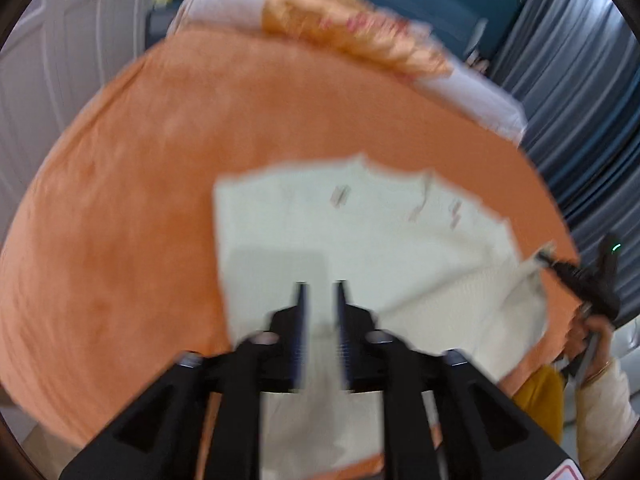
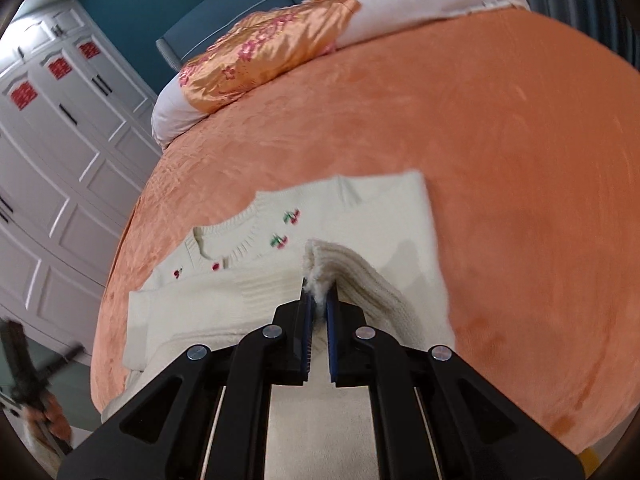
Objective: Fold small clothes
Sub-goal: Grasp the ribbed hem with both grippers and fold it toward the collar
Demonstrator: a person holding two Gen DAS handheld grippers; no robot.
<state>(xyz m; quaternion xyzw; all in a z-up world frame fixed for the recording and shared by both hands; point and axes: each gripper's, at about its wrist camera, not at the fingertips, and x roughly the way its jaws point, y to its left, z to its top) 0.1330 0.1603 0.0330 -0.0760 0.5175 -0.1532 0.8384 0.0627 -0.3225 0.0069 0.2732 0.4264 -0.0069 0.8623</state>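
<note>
A cream knit sweater (image 1: 360, 240) with small cherry motifs lies spread on the orange bedspread (image 1: 160, 160). My left gripper (image 1: 320, 290) hovers over its lower part. Its jaws stand a little apart with nothing between them, and the view is blurred. In the right wrist view my right gripper (image 2: 320, 292) is shut on a raised fold of the sweater (image 2: 248, 292), and the ribbed cloth bunches up over the pads. The right gripper (image 1: 548, 258) also shows at the sweater's right edge with cloth in it. The left gripper (image 2: 18, 360) appears as a dark blur at lower left.
Orange and white pillows (image 2: 260, 60) lie at the head of the bed (image 2: 480, 160). White wardrobe doors (image 2: 60, 140) stand to the left and grey-blue curtains (image 1: 580, 100) to the right. A person's cream sleeve (image 1: 600, 400) is at the lower right.
</note>
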